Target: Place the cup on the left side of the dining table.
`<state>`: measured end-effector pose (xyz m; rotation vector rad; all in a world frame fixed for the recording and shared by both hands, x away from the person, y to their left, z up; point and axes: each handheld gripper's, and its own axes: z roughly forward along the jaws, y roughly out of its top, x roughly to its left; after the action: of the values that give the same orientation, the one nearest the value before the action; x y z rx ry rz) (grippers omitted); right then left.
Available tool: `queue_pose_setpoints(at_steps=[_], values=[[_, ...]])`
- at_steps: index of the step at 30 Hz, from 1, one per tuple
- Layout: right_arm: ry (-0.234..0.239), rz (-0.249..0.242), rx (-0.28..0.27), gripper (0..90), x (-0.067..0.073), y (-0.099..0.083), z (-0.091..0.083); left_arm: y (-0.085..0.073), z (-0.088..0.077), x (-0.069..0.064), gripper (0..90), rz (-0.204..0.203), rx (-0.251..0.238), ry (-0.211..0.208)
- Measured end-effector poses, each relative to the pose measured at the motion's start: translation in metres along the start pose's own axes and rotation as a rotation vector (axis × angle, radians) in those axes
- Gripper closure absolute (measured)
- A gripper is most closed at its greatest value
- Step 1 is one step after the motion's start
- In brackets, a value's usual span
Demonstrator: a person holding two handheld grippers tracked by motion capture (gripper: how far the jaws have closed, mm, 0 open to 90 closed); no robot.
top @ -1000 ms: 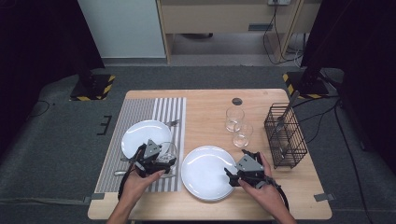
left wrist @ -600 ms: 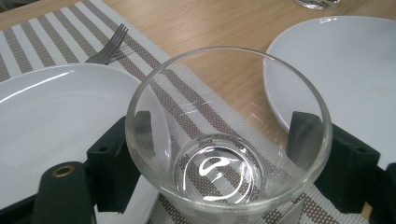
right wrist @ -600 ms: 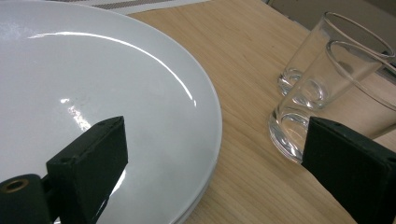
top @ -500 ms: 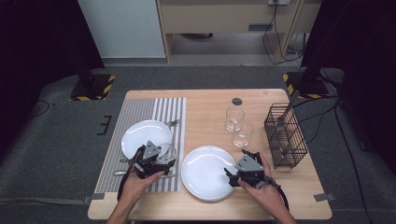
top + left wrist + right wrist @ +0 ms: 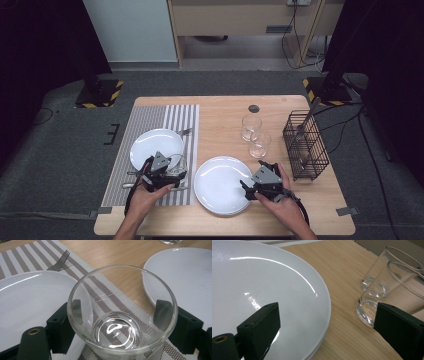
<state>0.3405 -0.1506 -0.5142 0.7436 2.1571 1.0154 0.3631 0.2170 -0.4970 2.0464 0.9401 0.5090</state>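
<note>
A clear glass [image 5: 117, 315] stands upright on the striped placemat [image 5: 100, 285], between a white plate [image 5: 25, 302] and a second white plate [image 5: 187, 277]. My left gripper [image 5: 115, 322] is shut on it, one black jaw against each side of its wall. From above, the left gripper [image 5: 176, 167] and the glass [image 5: 178, 163] sit at the near edge of the left plate [image 5: 152, 145]. My right gripper [image 5: 252, 176] is open at the right rim of the middle plate [image 5: 220, 185]. The right gripper [image 5: 327, 322] straddles that plate's rim [image 5: 322, 302] with nothing gripped.
Two empty glasses [image 5: 251, 127] [image 5: 260, 144] stand right of centre, close ahead of the right gripper [image 5: 384, 295]. A black wire basket [image 5: 305, 145] with cutlery stands at the right edge. A fork [image 5: 182, 132] lies beside the left plate. A small dark disc [image 5: 254, 108] lies near the far edge.
</note>
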Motion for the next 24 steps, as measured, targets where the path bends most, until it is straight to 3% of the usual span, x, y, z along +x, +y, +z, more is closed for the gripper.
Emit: queue_pose_setpoints(at_steps=[24], values=[[0.000, 0.001, 0.002, 6.9, -0.0001, -0.0003, 0.0002, -0.0037, -0.0001, -0.0009, 18.8, 0.010, -0.019, 0.004]])
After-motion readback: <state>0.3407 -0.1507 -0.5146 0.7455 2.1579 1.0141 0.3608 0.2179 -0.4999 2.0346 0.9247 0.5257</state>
